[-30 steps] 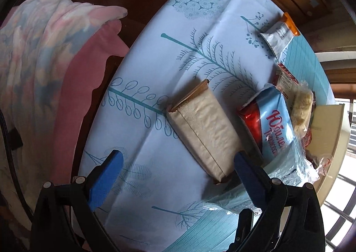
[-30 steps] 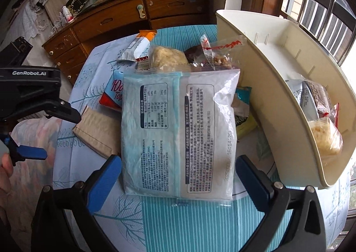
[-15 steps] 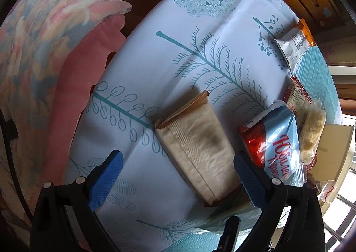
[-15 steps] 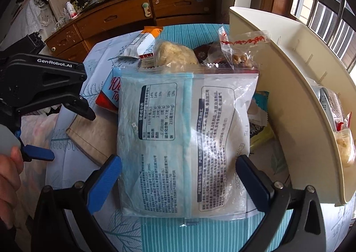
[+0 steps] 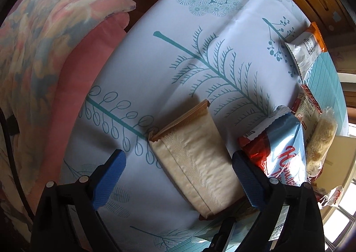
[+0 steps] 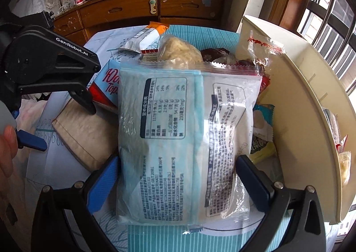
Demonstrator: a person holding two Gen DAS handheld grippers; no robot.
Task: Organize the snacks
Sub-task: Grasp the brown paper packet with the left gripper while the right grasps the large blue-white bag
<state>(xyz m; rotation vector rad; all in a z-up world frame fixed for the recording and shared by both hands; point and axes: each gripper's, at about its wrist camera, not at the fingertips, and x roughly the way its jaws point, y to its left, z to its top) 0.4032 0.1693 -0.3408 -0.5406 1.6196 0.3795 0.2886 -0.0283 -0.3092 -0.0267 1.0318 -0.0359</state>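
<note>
A beige paper packet (image 5: 195,158) lies flat on the tablecloth, and my left gripper (image 5: 178,176) hovers open over its near end, one blue finger on either side. To its right lies a blue and red packet (image 5: 282,147). In the right wrist view a large pale blue and white bag (image 6: 189,140) rests on the snack pile. My right gripper (image 6: 178,185) is open around its near half, with the fingertips (image 6: 104,185) close to the bag's edges. The left gripper (image 6: 51,69) shows there above the beige packet (image 6: 89,134).
A cream organizer tray (image 6: 300,96) stands at the right with packets inside. Behind the bag lie a white and orange packet (image 5: 304,51), a clear bag of pale snacks (image 5: 320,140) and a knotted clear bag (image 6: 262,49). A pink blanket (image 5: 55,62) hangs left of the table.
My right gripper has moved forward, so the big bag now sits deeper between its fingers. My left gripper has shifted until the beige packet lies between its fingertips.
</note>
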